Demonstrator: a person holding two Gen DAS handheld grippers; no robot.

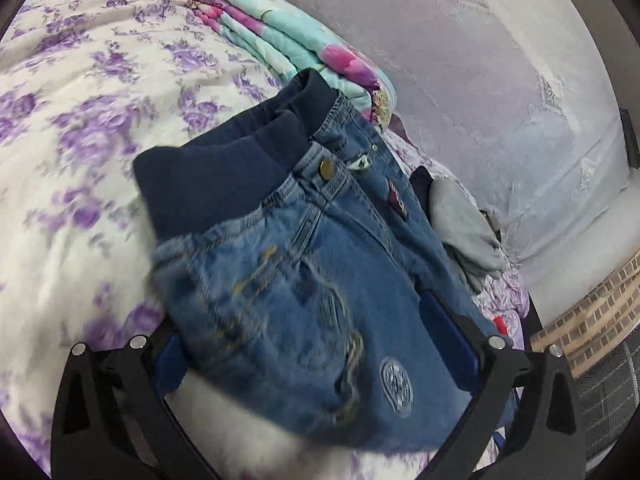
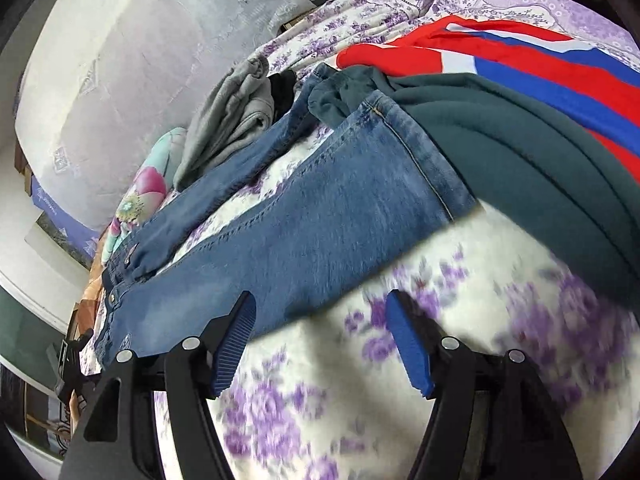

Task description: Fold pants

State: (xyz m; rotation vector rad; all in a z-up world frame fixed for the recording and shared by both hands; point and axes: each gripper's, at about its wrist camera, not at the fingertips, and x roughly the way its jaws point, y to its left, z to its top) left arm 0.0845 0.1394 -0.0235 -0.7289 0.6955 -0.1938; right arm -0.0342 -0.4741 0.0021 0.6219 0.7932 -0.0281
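folding looks barely begun: the blue denim pants with a dark ribbed waistband [image 1: 280, 248] lie full length on the white bedsheet with purple flowers [image 1: 80, 128], legs apart. the left gripper [image 1: 320, 344] stands wide, waist end between its fingers. at 3 o'clock, the right gripper [image 2: 320, 344] gapes empty, leg at 11 o'clock.

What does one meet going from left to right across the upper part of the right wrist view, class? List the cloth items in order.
Folded floral quilt → grey garment → jeans → dark green sweatshirt → red, white and blue cloth.
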